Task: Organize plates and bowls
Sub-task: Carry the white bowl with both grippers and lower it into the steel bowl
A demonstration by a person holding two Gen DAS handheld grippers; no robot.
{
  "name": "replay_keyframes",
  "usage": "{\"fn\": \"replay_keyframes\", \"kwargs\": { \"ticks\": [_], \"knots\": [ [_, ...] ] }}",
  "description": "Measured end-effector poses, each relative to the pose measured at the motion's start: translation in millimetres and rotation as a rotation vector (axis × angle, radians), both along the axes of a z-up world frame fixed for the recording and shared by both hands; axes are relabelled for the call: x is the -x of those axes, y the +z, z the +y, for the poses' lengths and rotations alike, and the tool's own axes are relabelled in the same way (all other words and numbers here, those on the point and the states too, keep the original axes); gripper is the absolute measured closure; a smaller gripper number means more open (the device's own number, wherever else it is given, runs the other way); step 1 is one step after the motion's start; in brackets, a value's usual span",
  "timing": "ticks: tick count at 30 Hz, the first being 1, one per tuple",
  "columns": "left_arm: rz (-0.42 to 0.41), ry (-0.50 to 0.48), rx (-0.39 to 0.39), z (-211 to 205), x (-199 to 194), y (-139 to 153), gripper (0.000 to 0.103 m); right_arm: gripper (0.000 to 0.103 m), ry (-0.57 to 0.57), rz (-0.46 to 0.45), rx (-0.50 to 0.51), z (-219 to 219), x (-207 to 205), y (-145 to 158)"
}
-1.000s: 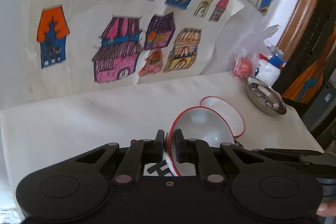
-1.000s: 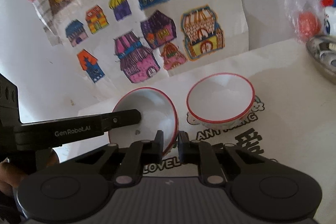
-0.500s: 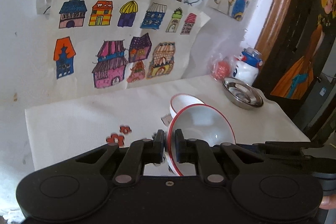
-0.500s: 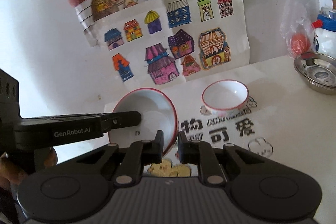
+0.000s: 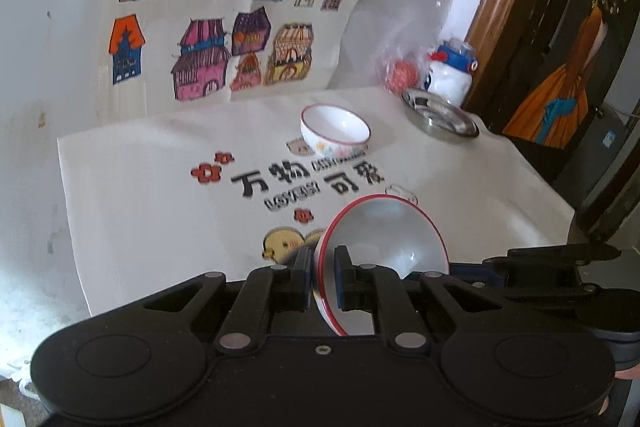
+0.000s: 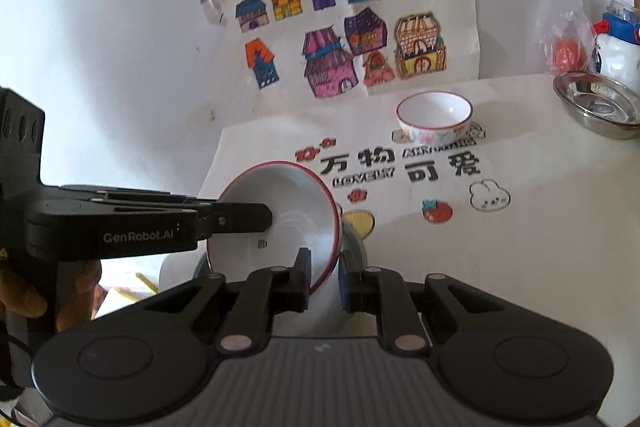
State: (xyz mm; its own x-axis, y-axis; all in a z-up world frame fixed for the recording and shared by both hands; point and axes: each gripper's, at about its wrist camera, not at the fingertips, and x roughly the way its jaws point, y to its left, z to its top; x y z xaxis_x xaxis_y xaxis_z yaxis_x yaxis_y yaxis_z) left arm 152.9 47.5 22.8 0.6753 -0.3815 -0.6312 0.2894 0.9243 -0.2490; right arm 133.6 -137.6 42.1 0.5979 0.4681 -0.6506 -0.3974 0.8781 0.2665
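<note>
- Your left tongs [image 5: 323, 277] and right tongs [image 6: 324, 279] were both clamped on one red-rimmed bowl's [image 6: 280, 223] rim, holding it tipped above the printed cloth [image 5: 160, 211].
- Farther back, a second bowl [image 5: 335, 127] sat upright on the cloth.
- A steel dish [image 5: 440, 113] rested near the wall.

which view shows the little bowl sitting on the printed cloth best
The right wrist view: the small bowl stands upright on the cloth, its whole red rim, white inside and patterned side unobstructed. The left wrist view also shows the bowl whole, but more from the side and a bit blurrier, so its patterned side is harder to read.
</note>
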Motion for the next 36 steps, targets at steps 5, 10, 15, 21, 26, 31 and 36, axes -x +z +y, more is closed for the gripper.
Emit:
{"fn": "replay_keyframes", "kwargs": {
  "ticks": [5,10,15,21,26,31,36],
  "knots": [
    [0.021,-0.011,-0.031,-4.7,6.4,-3.6,0.090,0.087,0.023,0.015,0.026,0.6,6.9,-1.1],
    [0.053,-0.022,-0.063,-7.9,8.5,-7.3,0.088,0.087,0.063,0.027,0.076,5.4,8.8,-0.7],
    [0.082,-0.022,-0.077,-7.8,6.2,-11.1,0.086,0.087,0.096,0.031,0.114,10.2,6.5,-0.8],
    [0.125,-0.021,-0.080,-5.8,0.3,-15.9,0.085,0.087,0.113,0.043,0.129,13.0,2.1,-2.4],
    [0.139,-0.028,-0.092,-8.4,-3.1,-16.2,0.085,0.087,0.115,0.044,0.137,12.7,-2.4,-2.6],
    [0.157,-0.033,-0.089,-8.6,-7.5,-17.7,0.085,0.086,0.113,0.043,0.132,11.6,-5.1,-3.2],
    [0.161,-0.036,-0.094,-9.8,-11.2,-17.2,0.085,0.081,0.119,0.043,0.121,11.1,-7.7,-4.0]
  ]
}}
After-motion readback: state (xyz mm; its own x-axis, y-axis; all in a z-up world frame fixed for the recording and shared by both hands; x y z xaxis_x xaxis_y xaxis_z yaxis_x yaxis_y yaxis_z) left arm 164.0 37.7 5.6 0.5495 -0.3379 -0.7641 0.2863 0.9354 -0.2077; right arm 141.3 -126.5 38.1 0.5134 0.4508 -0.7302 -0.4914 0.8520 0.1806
